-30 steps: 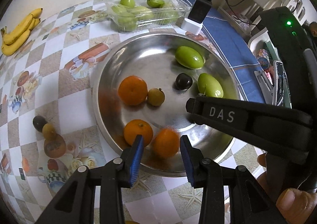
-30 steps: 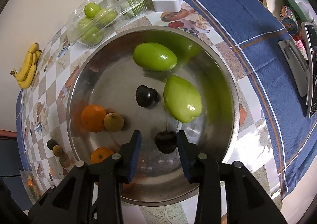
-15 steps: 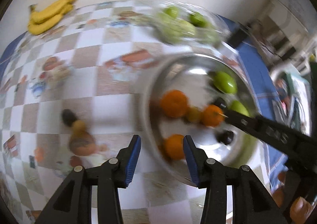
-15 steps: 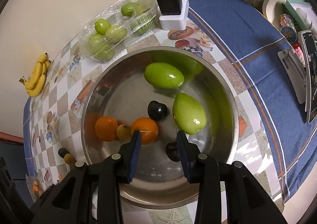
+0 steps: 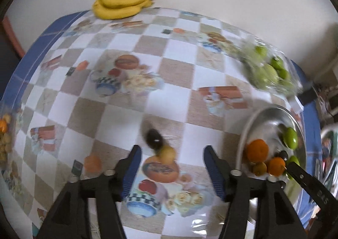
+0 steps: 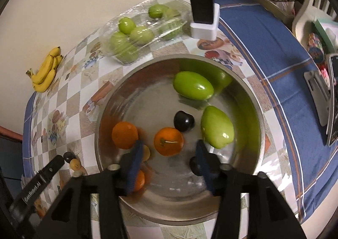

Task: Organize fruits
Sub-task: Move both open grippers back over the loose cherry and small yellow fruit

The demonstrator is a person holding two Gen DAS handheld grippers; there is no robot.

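The dark plum (image 5: pixel 154 141) and small yellow fruit (image 5: pixel 167 153) are found just ahead of the left gripper (image 5: pixel 170 170), whose jaws have just been opened and hold nothing. The right gripper (image 6: pixel 168 161) is likewise spread, empty, over the bowl (image 6: pixel 256 116).

counter (image 5: pixel 169 53) under a checked cloth; bananas (image 5: pixel 124 4) far beyond the left fingers (image 5: pixel 132 165); dark plum (image 5: pixel 154 138) and small yellow fruit (image 5: pixel 168 153) between them; steel bowl (image 6: pixel 109 112), packed green fruit (image 6: pixel 135 34) beyond the right fingers.
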